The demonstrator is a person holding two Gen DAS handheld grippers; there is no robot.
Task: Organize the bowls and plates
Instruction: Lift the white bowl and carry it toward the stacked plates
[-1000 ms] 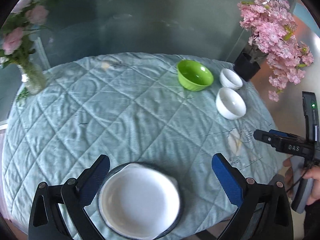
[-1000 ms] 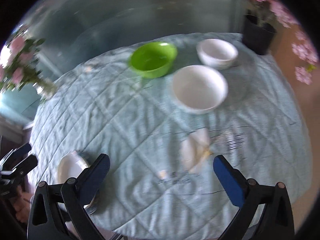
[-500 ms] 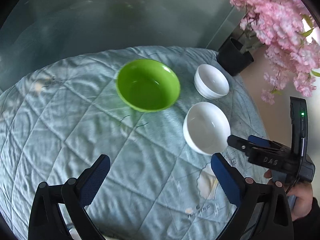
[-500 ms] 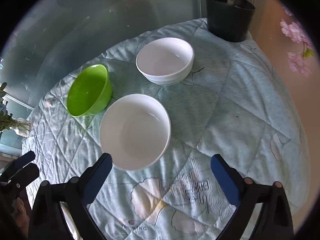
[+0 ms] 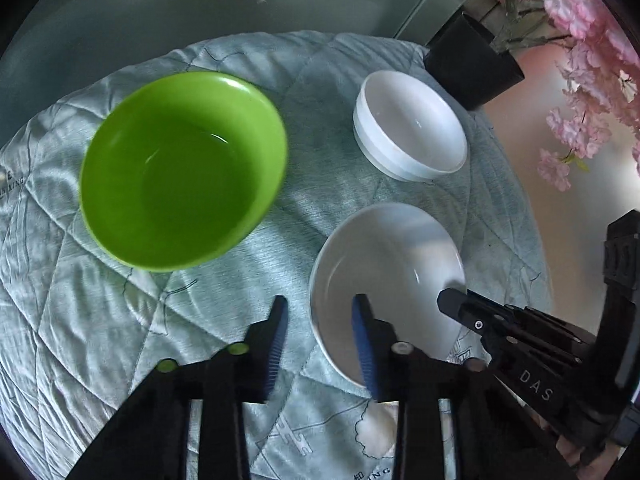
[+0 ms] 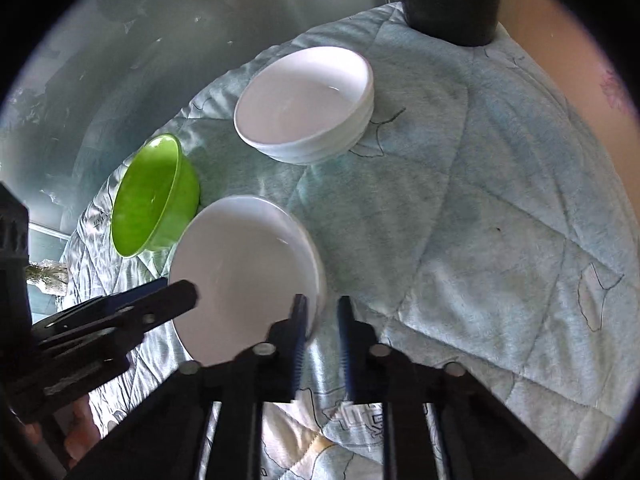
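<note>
A near white bowl (image 5: 384, 264) (image 6: 240, 268) sits on the quilted table between both grippers. My left gripper (image 5: 320, 320) straddles its left rim, one finger inside and one outside, with a gap left. My right gripper (image 6: 322, 316) straddles its right rim the same way, jaws narrow but apart. A green bowl (image 5: 180, 168) (image 6: 148, 196) stands to the left. White bowls stacked together (image 5: 412, 140) (image 6: 308, 100) stand behind.
A black flower pot (image 5: 472, 64) (image 6: 452, 0) with pink blossoms (image 5: 580, 28) stands at the table's back right edge. The pale blue quilted cloth (image 6: 500, 200) covers the round table, which drops off behind the bowls.
Both grippers moved forward to the near white bowl and narrowed from wide open to a small gap over its opposite rims. The plate seen a second ago is out of view.
</note>
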